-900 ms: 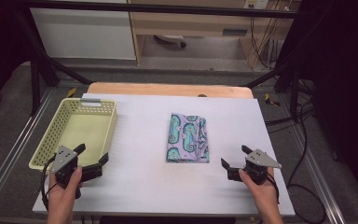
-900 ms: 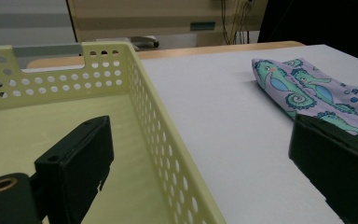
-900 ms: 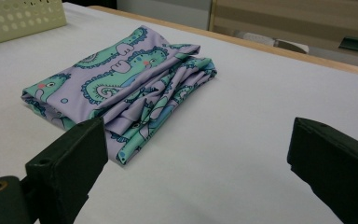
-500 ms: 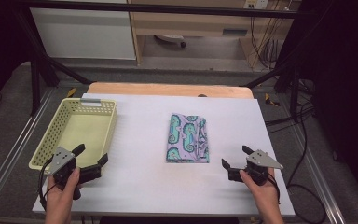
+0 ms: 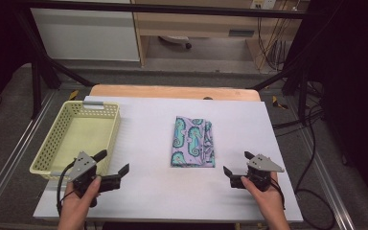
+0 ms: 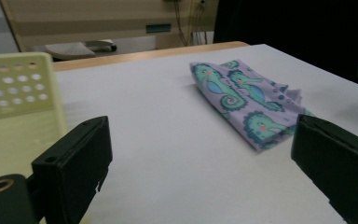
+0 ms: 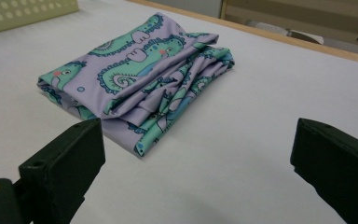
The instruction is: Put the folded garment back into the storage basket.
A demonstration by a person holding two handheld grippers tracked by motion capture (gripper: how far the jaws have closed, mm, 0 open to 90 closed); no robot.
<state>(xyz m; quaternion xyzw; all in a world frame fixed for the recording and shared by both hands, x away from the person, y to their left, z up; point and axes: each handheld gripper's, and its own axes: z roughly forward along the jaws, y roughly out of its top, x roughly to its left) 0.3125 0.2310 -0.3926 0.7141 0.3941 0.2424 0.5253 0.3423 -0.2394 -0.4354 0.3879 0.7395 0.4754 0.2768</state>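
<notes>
Cloth (image 5: 193,142) unmoved; left gripper (image 5: 112,166) drifted slightly nearer.

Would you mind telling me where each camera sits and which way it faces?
High view: above the near side, looking down on the table, basket, cloth, both hands and grippers.
Left gripper view: rides the left gripper, facing the cloth between its open jaws.
Right gripper view: rides the right gripper, likewise.
All share the cloth.

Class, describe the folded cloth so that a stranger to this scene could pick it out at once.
Start at the white table. Right of the pale yellow perforated plastic basket, near the middle, lies a folded lilac cloth. Its teal seahorse print sets it apart from the plain things around it.
</notes>
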